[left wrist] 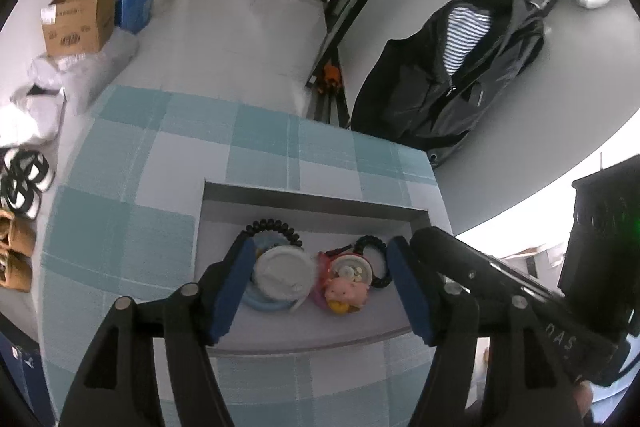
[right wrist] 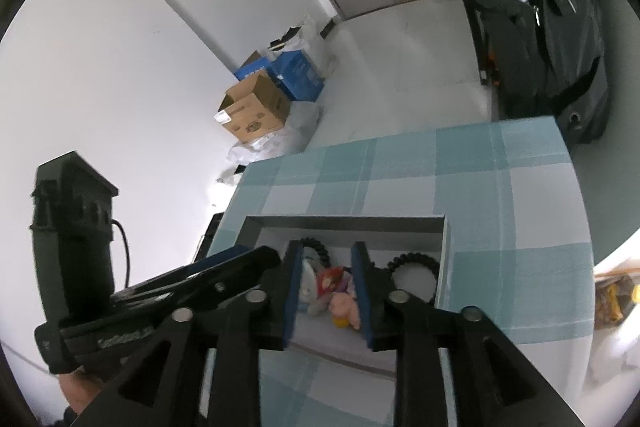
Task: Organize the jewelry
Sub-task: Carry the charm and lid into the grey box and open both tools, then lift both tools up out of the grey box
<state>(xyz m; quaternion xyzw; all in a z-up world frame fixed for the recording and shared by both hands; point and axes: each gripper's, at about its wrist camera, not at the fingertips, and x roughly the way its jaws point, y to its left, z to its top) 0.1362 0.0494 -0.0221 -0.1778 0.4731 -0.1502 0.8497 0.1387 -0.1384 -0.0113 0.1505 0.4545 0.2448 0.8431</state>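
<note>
A shallow grey tray sits on a blue checked tablecloth. In it lie a white round piece on a light blue ring, a black spiral band behind it, a pink pig charm with red trim and a black beaded bracelet. My left gripper is open, its jaws wide around the white piece and the pig charm. My right gripper is open above the tray, its jaws either side of the pig charm. A black spiral band lies to its right.
A black bag with striped cloth stands beyond the table's far right corner. Cardboard and blue boxes and white plastic bags sit on the floor at the left. Shoes lie by the table's left edge.
</note>
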